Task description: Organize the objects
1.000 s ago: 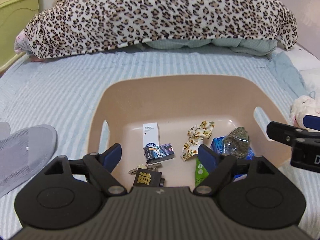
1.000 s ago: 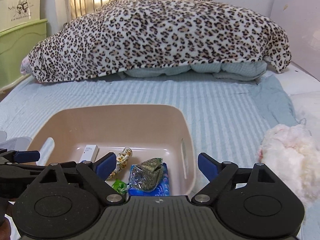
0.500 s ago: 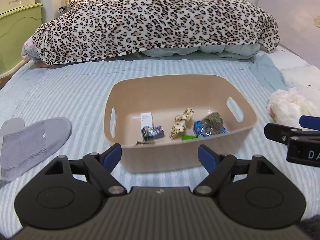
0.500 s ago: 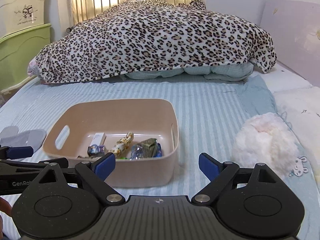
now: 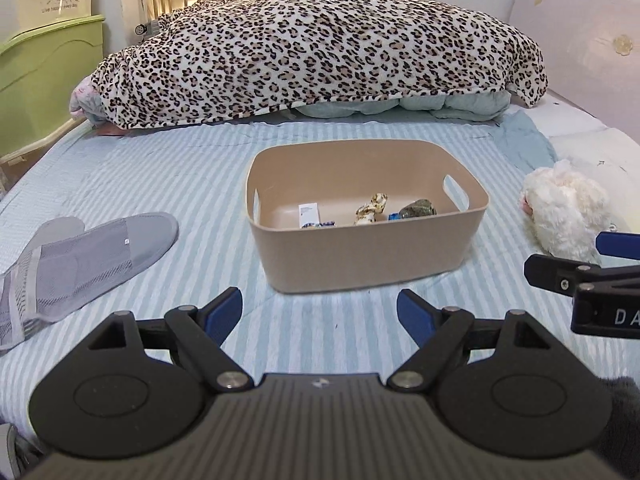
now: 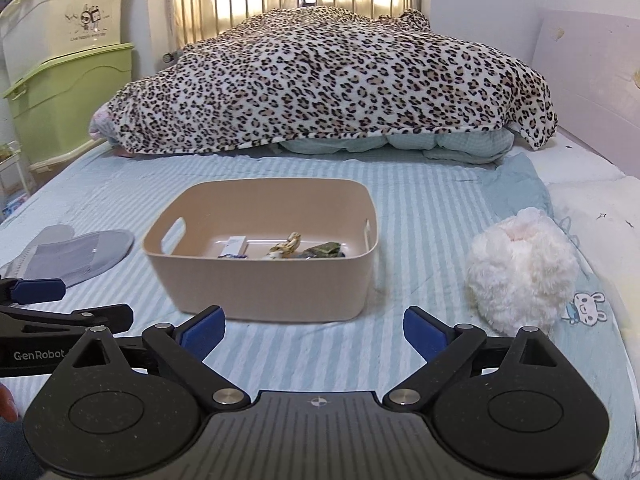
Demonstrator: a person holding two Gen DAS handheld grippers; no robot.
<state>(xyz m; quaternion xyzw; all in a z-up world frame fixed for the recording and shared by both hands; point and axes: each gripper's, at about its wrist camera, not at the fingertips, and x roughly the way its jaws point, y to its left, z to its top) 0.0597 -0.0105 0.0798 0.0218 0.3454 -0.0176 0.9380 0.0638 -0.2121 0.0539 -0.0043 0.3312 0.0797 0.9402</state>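
A beige plastic basket (image 5: 372, 248) (image 6: 264, 280) stands on the striped bed. Inside it lie a white box (image 5: 309, 213), a floral scrunchie (image 5: 372, 209), a dark foil packet (image 5: 418, 209) and other small items. My left gripper (image 5: 320, 312) is open and empty, well short of the basket's near wall. My right gripper (image 6: 314, 330) is open and empty, also in front of the basket. Each gripper shows at the edge of the other's view.
A grey slipper (image 5: 80, 256) (image 6: 76, 254) lies left of the basket. A white fluffy toy (image 5: 560, 212) (image 6: 520, 268) lies to its right. A leopard-print blanket (image 5: 320, 52) is heaped at the far end. Green and cream storage boxes (image 6: 68, 80) stand at left.
Both grippers have pulled back and away from the basket, which now sits farther off. Both stay open and empty.
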